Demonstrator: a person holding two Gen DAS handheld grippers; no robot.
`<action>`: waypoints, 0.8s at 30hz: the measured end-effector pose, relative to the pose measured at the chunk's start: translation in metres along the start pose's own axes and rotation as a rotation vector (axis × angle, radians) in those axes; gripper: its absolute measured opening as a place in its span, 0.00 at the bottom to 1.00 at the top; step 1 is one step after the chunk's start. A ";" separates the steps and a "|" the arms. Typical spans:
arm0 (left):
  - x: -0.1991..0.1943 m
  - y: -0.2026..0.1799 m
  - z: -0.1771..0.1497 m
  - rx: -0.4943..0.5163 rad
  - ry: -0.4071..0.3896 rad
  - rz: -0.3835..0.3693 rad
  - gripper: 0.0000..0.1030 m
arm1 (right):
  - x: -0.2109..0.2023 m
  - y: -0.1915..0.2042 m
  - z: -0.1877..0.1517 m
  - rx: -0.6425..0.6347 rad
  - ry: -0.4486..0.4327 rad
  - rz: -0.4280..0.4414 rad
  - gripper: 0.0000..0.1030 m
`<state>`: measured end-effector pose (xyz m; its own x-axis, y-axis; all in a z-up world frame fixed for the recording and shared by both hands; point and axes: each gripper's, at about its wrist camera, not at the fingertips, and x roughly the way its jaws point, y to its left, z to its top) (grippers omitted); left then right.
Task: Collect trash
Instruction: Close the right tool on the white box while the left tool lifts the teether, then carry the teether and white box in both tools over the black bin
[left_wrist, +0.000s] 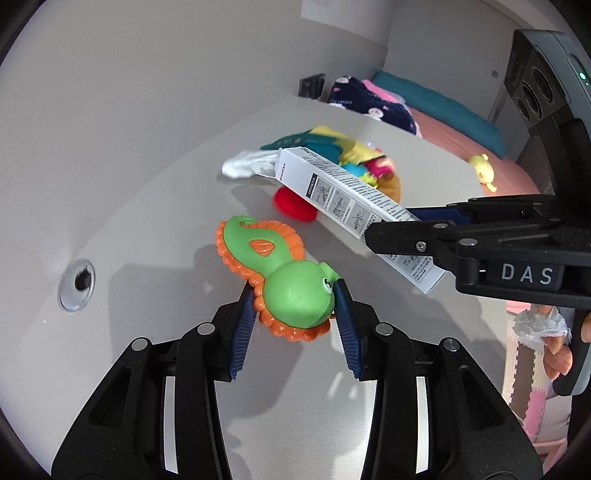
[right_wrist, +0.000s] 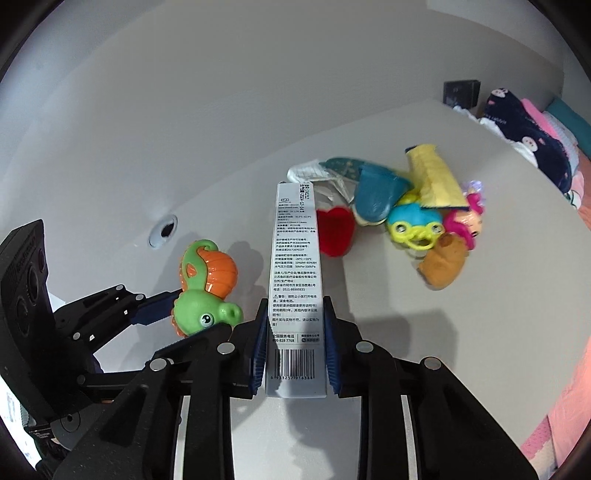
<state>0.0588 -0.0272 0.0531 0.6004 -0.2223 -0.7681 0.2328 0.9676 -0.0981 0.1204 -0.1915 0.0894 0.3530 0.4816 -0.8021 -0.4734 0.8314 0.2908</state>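
My left gripper (left_wrist: 295, 291) is shut on the head of a green and orange seahorse toy (left_wrist: 280, 273), held just above the white table (left_wrist: 155, 229). It also shows in the right wrist view (right_wrist: 203, 284). My right gripper (right_wrist: 293, 306) is shut on a long white printed box (right_wrist: 295, 280), held above the table and pointing away. In the left wrist view the box (left_wrist: 351, 199) slants up to the left from the right gripper (left_wrist: 373, 236). A crumpled white wrapper (left_wrist: 247, 164) lies behind the box.
A pile of toys lies beyond: a red heart (right_wrist: 334, 230), a teal piece (right_wrist: 373, 192), a yellow pouch (right_wrist: 432, 177), a blue and yellow toy (right_wrist: 415, 223), a brown plush (right_wrist: 443, 264). A cable hole (left_wrist: 78, 284) is at the table's left. A bed (left_wrist: 461, 136) lies behind.
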 end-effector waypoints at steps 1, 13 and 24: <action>-0.002 -0.005 0.004 0.008 -0.004 -0.001 0.40 | -0.007 -0.003 0.001 0.005 -0.013 0.000 0.27; 0.011 -0.112 0.050 0.148 -0.019 -0.098 0.40 | -0.102 -0.087 -0.017 0.122 -0.146 -0.079 0.28; 0.065 -0.254 0.074 0.335 0.049 -0.229 0.40 | -0.170 -0.215 -0.082 0.342 -0.197 -0.209 0.28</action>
<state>0.0951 -0.2959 0.0750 0.4689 -0.4137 -0.7804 0.5975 0.7992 -0.0646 0.0961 -0.4746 0.1207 0.5757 0.3098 -0.7567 -0.0931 0.9443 0.3157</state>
